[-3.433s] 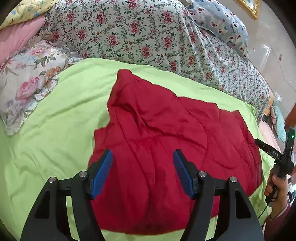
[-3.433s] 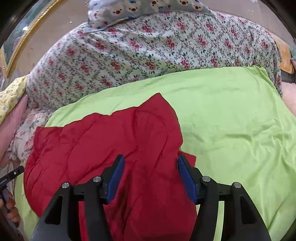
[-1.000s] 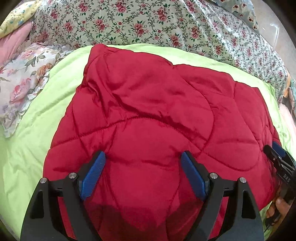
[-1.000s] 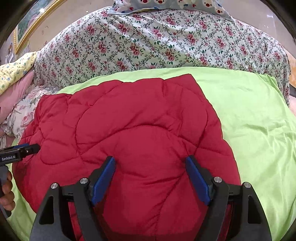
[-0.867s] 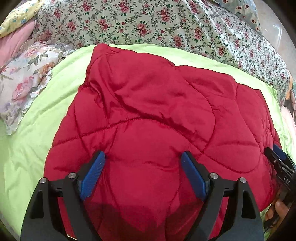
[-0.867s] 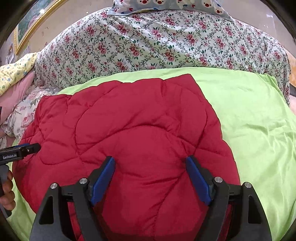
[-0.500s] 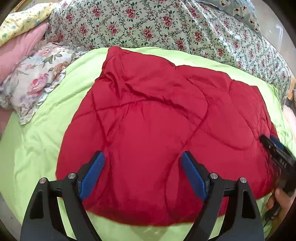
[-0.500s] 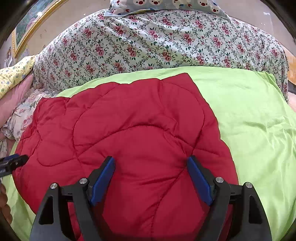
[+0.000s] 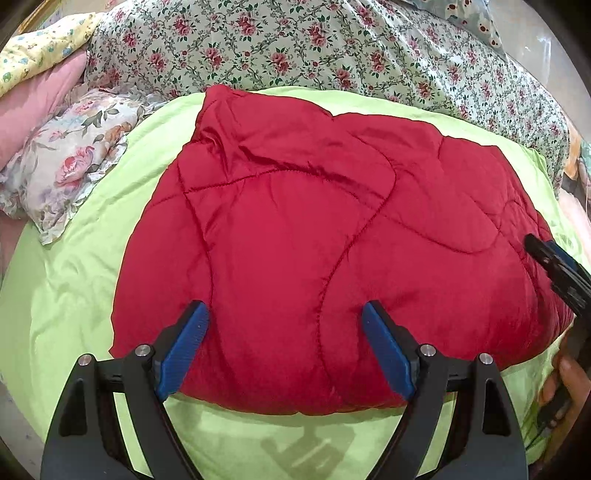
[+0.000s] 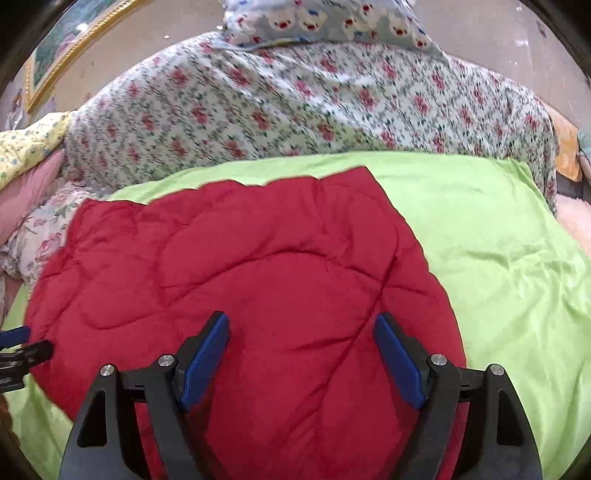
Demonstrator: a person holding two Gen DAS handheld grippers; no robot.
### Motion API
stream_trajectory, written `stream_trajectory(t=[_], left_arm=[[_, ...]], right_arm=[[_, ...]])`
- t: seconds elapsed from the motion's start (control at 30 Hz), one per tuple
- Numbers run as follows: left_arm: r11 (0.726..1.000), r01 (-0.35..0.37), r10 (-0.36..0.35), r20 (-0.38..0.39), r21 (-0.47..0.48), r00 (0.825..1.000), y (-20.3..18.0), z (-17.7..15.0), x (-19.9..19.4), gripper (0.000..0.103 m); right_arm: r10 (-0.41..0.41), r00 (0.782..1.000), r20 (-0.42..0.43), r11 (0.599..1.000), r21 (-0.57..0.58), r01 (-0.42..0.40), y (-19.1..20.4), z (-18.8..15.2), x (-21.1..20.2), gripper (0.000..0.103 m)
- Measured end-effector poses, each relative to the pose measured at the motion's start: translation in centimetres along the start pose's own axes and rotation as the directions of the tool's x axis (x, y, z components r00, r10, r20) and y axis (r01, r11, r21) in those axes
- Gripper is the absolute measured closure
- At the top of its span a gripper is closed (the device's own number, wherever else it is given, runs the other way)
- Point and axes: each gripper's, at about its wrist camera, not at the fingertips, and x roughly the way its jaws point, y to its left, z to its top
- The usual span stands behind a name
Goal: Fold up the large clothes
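A red quilted garment (image 9: 314,229) lies folded and puffy on a lime-green bedspread (image 9: 74,288); it also shows in the right wrist view (image 10: 258,273). My left gripper (image 9: 284,332) is open and empty, hovering above the garment's near edge. My right gripper (image 10: 301,347) is open and empty above the garment's right part. The right gripper's tip (image 9: 554,262) shows at the garment's right edge in the left wrist view. The left gripper's tip (image 10: 22,350) shows at the garment's left edge in the right wrist view.
A floral quilt (image 9: 332,55) is heaped behind the green bedspread (image 10: 498,258). A floral pillow (image 9: 66,162) and pink bedding (image 9: 33,103) lie at the left. A bear-print pillow (image 10: 325,22) sits on top at the back.
Both grippers have pulled back and up from the garment, so its near edge and more green bedspread now show. The garment lies where it was. Both grippers stay open.
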Motion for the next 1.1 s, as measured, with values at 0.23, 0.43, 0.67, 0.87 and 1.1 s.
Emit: stream_trajectory(t=[0.23, 0.43, 0.67, 0.87, 1.1], left_arm=[[1.0, -0.002, 0.002, 0.012, 0.0, 1.0, -0.1, -0.3, 0.3, 0.013], [1.0, 0.019, -0.019, 0.02, -0.017, 1.0, 0.1, -0.8, -0.9, 0.013], [0.999, 0.045, -0.045, 0.037, 0.02, 0.998, -1.6, -1.5, -2.0, 0.013], [0.999, 0.018, -0.02, 0.038, 0.029, 0.999, -2.0, -2.0, -0.8, 0.012], [0.999, 0.027, -0.028, 0.042, 0.017, 0.999, -1.6, -2.1, -0.5, 0.007]], right_arm=[[0.084, 0.996, 0.01, 0.996, -0.037, -0.083, 3.7, -2.1, -4.3, 0.019], [0.018, 0.998, -0.055, 0.995, -0.092, -0.023, 5.0, -3.4, -2.5, 0.019], [-0.03, 0.998, -0.049, 0.998, -0.054, 0.027, 3.5, -3.7, -1.8, 0.019], [-0.009, 1.0, -0.024, 0.999, -0.042, 0.008, 3.2, -3.9, -2.7, 0.019], [0.036, 0.999, 0.024, 0.997, -0.073, -0.034, 4.9, -3.2, -4.4, 0.019]])
